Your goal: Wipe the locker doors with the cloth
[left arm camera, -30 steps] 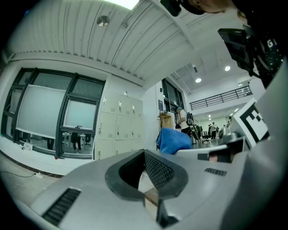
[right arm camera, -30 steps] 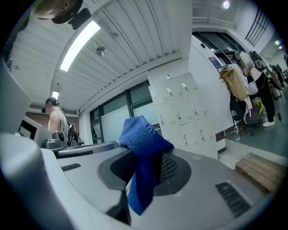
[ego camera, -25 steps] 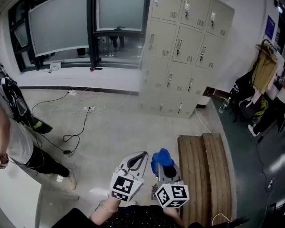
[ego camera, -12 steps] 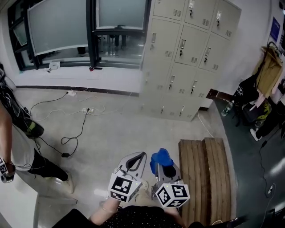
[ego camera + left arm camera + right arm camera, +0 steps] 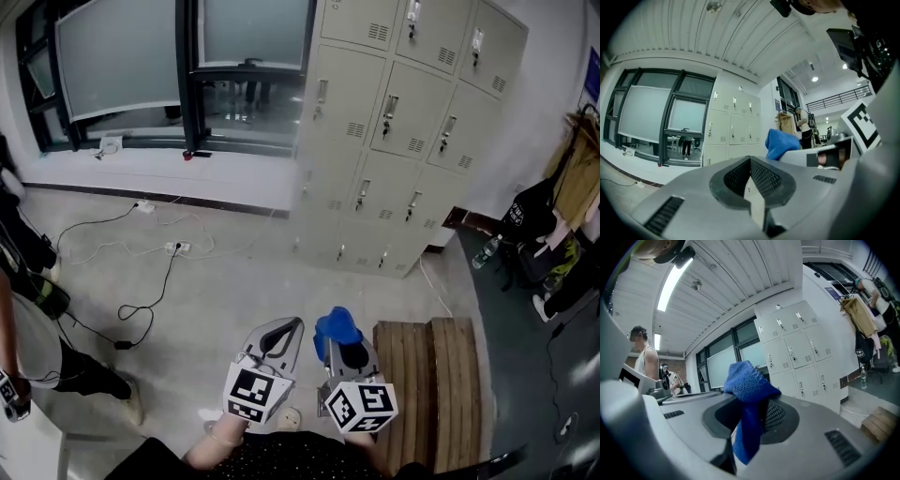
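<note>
While both hands sit low and close to the body, the left tool [image 5: 287,325] and right tool [image 5: 337,343] point forward side by side over the floor [image 5: 234,272]. The right tool's jaws are clamped on the blue cloth [image 5: 336,327], which bunches up above the tips and hangs down between them. The left tool's jaws are pressed together with nothing in them. The locker doors [image 5: 394,141] stand ahead at the floor's far edge, well apart from both tools.
</note>
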Demonstrator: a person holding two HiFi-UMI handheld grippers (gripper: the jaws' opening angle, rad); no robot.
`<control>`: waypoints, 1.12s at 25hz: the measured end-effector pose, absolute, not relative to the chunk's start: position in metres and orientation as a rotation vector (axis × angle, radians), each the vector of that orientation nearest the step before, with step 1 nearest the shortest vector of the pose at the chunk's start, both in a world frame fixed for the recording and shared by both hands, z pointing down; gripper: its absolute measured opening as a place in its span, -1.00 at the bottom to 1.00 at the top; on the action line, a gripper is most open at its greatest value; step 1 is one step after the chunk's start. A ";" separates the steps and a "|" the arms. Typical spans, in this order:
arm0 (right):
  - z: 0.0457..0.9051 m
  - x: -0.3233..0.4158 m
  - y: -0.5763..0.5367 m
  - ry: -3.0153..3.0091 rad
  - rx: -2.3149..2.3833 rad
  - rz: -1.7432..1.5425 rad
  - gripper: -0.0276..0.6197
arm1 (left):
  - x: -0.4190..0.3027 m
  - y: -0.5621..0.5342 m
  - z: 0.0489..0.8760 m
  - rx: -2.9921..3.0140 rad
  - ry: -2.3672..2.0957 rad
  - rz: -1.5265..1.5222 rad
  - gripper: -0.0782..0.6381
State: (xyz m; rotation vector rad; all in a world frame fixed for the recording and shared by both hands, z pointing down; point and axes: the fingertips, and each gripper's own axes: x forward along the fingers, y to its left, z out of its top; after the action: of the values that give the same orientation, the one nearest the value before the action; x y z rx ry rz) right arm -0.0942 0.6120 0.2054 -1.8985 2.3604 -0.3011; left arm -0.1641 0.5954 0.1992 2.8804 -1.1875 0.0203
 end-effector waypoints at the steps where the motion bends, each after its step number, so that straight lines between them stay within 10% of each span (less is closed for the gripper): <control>1: 0.207 -0.089 0.601 2.364 -1.895 -0.308 -0.64 | -0.159 0.585 0.200 2.880 -1.192 0.023 -0.76; 28: 0.236 -0.027 0.458 2.328 -1.931 -0.388 -0.64 | -0.099 0.435 0.224 2.828 -1.198 0.062 -0.76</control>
State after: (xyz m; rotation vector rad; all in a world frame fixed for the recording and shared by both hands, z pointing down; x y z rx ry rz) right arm -0.0269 0.4583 0.2357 -1.9313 2.3276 -0.3880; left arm -0.0991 0.4347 0.2241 2.8282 -1.1985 0.0624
